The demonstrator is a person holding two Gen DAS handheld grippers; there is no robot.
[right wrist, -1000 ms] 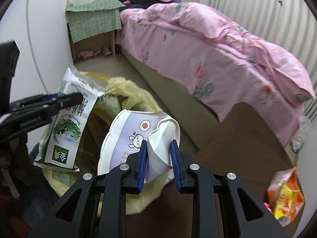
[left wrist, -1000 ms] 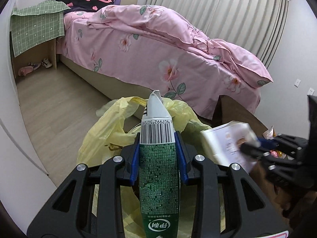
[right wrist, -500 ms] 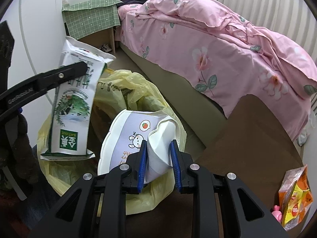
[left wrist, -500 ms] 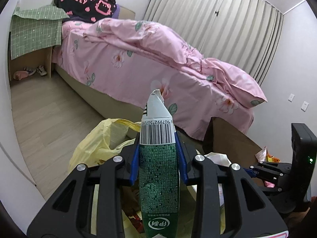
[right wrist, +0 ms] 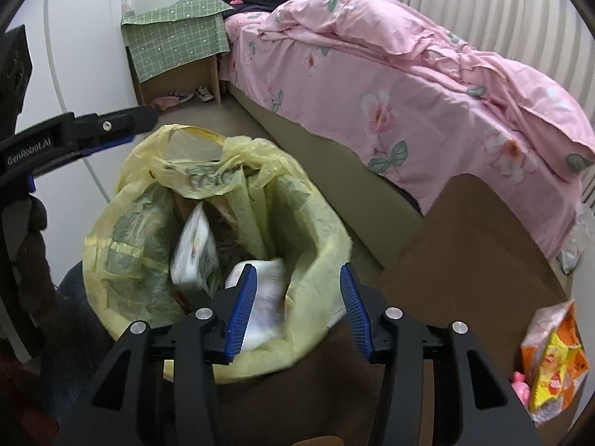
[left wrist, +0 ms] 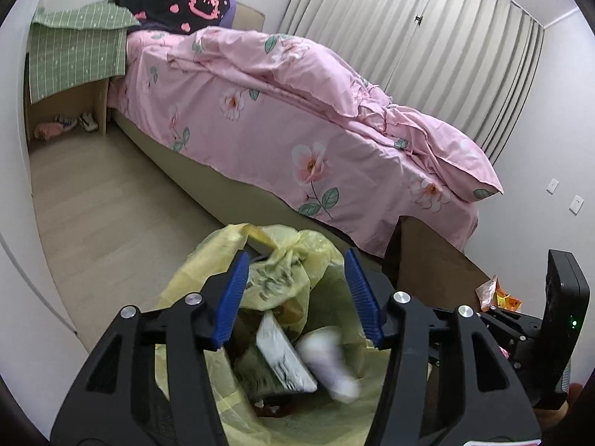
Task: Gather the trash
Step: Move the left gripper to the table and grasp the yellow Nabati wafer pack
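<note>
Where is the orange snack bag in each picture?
Left wrist view: the orange snack bag peeks out at the far right edge, on the brown table, partly hidden by the other gripper.
Right wrist view: the orange snack bag lies in the bottom right corner, on the same table.
Shared landmark: the yellow trash bag, low in the middle of both views.

The bag [right wrist: 312, 238] is thin, translucent yellow plastic, crinkled and faintly glossy. Inside it, a pouch [right wrist: 193, 249] and a white wrapper [right wrist: 267, 290] look like slick printed film. Each tool [left wrist: 295, 293] [right wrist: 297, 303] is matt black plastic with ribbed blue pads [left wrist: 230, 297] and bright metal screws. The duvet [left wrist: 297, 126] is soft matt pink cloth; the floor [left wrist: 104, 204] beside it is smooth pale wood.
</note>
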